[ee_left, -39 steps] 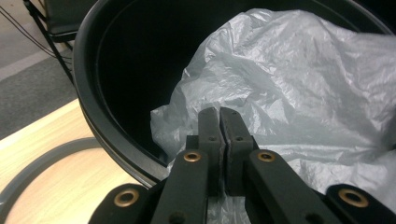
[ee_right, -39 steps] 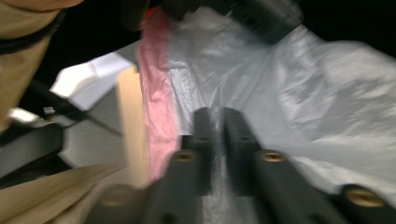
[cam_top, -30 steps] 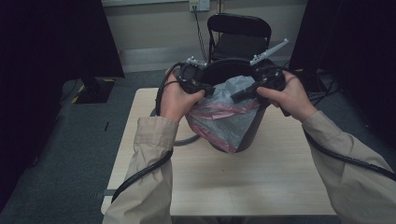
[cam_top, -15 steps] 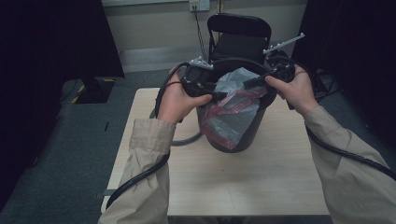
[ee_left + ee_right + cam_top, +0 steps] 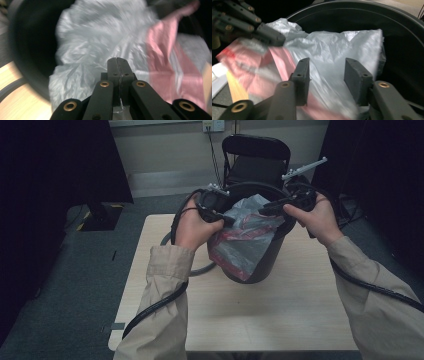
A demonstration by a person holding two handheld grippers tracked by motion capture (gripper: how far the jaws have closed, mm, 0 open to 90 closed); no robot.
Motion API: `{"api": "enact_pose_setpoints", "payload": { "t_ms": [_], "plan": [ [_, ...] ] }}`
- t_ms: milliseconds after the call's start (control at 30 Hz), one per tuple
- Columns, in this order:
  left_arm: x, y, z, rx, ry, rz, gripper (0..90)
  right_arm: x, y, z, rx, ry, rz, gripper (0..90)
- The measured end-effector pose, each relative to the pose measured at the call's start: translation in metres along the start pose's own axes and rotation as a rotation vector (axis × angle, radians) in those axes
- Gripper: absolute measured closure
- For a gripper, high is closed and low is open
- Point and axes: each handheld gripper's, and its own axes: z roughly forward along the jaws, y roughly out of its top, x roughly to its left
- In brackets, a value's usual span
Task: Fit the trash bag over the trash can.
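Note:
A black bin stands on the table with a clear plastic bag printed in red draped over its near rim. My left gripper is at the bin's left rim. Its jaws have just closed and are shut on a fold of the bag. My right gripper is at the right rim. Its jaws have just been opening and stand apart, with the bag between them and not pressed. The left gripper pinches the bag's far edge in the right gripper view.
The light wooden table has bare room in front of the bin. A black folding chair stands behind it. Thick cables trail from both grippers across the table's left side and along the sleeves.
The bag's top has bunched up higher over the bin's mouth. Both hands have shifted slightly up toward the rim.

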Motion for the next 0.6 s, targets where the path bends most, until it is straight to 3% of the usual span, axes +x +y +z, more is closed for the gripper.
{"api": "enact_pose_setpoints", "payload": {
  "t_ms": [67, 233, 333, 433, 600],
  "plan": [
    [0.005, -0.001, -0.003, -0.024, 0.037, -0.04, 90.0, -0.004, -0.002, -0.005, -0.007, 0.007, 0.011, 50.9],
    [0.012, -0.003, -0.004, -0.04, 0.092, -0.052, 90.0, -0.01, -0.005, -0.018, -0.017, -0.013, 0.01, 45.1],
    [0.014, -0.004, -0.003, -0.051, 0.111, -0.062, 90.0, -0.011, -0.008, -0.022, -0.022, 0.018, -0.012, 43.2],
    [0.014, -0.003, 0.0, -0.047, 0.118, -0.065, 90.0, -0.007, -0.008, -0.022, -0.025, 0.045, -0.023, 37.9],
    [0.012, -0.001, 0.003, -0.034, 0.105, -0.062, 90.0, 0.009, -0.004, -0.014, -0.01, 0.098, -0.074, 37.2]
  ]
}}
